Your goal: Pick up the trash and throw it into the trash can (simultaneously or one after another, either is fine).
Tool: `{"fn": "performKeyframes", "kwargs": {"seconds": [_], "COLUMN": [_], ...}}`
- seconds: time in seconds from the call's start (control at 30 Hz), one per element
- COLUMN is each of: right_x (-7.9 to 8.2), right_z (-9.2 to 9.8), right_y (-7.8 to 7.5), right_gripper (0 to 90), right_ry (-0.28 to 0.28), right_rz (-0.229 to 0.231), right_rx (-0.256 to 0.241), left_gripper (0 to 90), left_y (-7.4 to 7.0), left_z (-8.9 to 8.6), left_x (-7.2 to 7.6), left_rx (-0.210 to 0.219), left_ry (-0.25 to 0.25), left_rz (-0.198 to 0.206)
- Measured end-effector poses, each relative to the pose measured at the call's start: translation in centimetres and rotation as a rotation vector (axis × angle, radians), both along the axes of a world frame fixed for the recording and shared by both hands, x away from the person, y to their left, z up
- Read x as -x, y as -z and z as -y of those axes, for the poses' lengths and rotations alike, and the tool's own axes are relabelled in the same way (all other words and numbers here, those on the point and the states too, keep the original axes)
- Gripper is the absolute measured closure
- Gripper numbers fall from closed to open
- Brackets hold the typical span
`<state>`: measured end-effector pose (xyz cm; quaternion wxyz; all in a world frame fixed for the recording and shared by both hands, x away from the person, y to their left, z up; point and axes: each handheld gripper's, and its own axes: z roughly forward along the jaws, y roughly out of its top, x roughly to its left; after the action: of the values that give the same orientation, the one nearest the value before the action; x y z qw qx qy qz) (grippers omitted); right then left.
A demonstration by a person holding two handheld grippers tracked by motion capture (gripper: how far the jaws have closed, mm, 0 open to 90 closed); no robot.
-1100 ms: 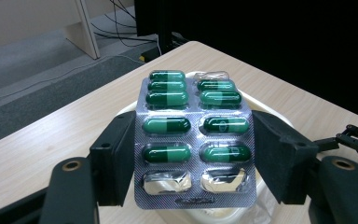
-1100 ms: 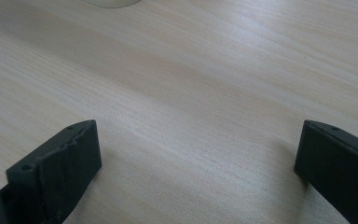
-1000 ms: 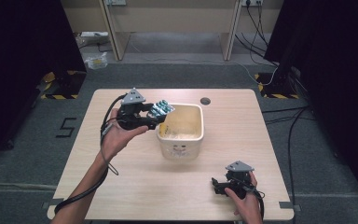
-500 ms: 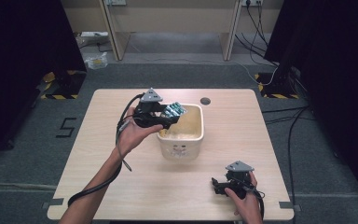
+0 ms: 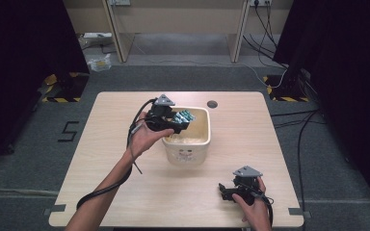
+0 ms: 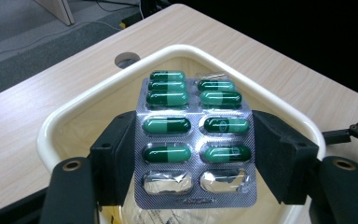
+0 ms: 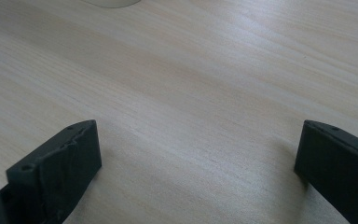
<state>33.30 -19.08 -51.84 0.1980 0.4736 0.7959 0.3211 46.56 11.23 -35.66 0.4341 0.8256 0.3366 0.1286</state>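
Even overhead light falls on the pale bench (image 5: 250, 144) in the high view, while black surrounds swallow both sides of the room. In the left gripper view, glare glints off the foil blister pack (image 6: 193, 144), sharp at centre, with the jaws softened at the lower edge. The right gripper view is dimmer, its jaws casting soft shadows on the wood grain.

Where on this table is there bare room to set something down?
Table is bare left of the cream tub, and right of it up to the far edge. Crowded: over the tub, where the left gripper holds a pill blister; right gripper at the near-right.
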Motion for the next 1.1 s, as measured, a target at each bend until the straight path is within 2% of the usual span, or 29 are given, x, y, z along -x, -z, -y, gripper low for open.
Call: {"fn": "performKeyframes", "kwargs": {"seconds": [0.27,0.67,1.1], "right_x": [0.0,0.0,0.0], "right_z": [0.0,0.0,0.0], "right_y": [0.0,0.0,0.0], "right_gripper": [0.5,0.5,0.5], "right_ry": [0.000,0.000,0.000], "right_rz": [0.000,0.000,0.001], "right_rx": [0.000,0.000,0.001], "left_gripper": [33.9,33.8,31.4], "left_y": [1.1,2.2,2.1], "left_z": [0.4,0.4,0.4], "left_x": [-0.4,-0.5,-0.5], "left_rx": [-0.025,-0.065,-0.071], "left_ry": [0.002,-0.003,-0.005], "left_rz": [-0.024,-0.031,-0.041]}}
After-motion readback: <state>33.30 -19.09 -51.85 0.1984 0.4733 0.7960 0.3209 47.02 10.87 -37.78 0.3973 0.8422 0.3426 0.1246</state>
